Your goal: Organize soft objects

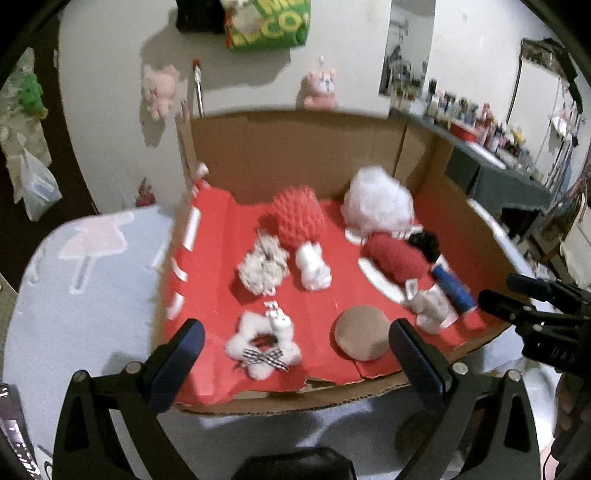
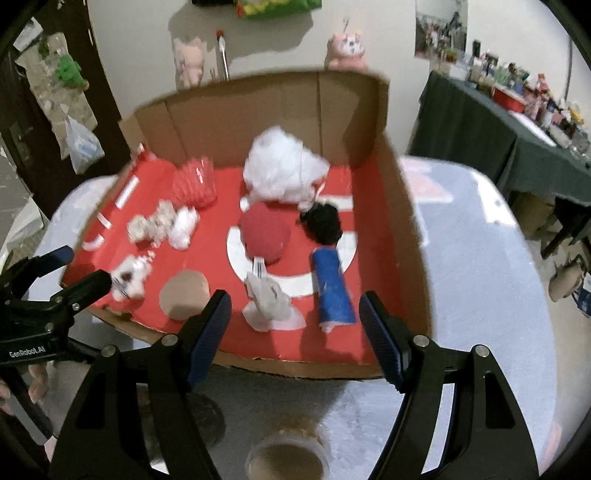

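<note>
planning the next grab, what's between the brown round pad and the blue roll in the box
A small grey-white plush sits between the brown round pad and the blue roll, on the red floor of the box. The right wrist view shows it best.

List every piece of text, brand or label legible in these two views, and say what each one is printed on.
"GenRobot.AI": white lettering on the body of the left gripper, seen from the right wrist view.
Yellow block letters on the green bag hanging on the wall: cut off and blurred, not readable.
White markings on the red floor of the cardboard box: stripes and arcs, no readable word.
Labels on the bottles on the far table: too small.
</note>
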`<act>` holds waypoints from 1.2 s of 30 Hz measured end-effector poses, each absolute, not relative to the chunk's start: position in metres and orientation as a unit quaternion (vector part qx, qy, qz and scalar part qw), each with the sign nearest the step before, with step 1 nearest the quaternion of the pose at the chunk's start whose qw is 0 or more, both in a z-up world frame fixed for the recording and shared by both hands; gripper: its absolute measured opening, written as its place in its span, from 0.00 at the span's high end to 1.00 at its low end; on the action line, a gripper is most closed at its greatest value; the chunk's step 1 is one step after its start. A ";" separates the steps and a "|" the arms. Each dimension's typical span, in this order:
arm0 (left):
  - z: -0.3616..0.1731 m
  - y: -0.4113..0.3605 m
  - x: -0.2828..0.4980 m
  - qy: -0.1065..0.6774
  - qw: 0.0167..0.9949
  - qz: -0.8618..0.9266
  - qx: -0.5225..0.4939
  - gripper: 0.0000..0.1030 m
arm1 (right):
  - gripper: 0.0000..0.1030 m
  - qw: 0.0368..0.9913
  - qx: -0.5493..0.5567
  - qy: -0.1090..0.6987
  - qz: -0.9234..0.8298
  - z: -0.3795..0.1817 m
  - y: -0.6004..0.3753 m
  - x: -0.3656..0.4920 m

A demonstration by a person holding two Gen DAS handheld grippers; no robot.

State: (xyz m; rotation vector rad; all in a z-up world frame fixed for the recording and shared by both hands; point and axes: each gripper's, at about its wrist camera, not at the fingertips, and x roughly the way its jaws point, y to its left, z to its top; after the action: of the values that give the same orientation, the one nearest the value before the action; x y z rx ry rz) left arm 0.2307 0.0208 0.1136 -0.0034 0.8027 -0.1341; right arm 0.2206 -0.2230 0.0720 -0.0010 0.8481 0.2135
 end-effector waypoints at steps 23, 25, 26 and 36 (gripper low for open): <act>0.075 0.005 0.064 0.319 0.946 -0.055 -0.017 0.00 | 0.11 0.939 -0.033 0.331 0.085 0.011 -0.228 0.048; 0.057 0.002 0.066 0.339 0.939 -0.052 -0.013 0.00 | 0.11 0.936 -0.026 0.342 0.081 -0.002 -0.230 0.050; 0.048 0.001 0.069 0.349 0.935 -0.052 -0.014 0.00 | 0.11 0.933 -0.023 0.350 0.079 -0.010 -0.231 0.054; 0.012 -0.008 0.080 0.382 0.924 -0.030 0.000 0.00 | 0.11 0.930 -0.021 0.361 0.064 -0.036 -0.234 0.057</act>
State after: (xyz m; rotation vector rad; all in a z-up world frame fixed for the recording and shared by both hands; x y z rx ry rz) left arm 0.0796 -0.0083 0.0125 0.0005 0.7849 -0.0613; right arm 0.0571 -0.2343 -0.0363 -0.0434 0.7394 0.1313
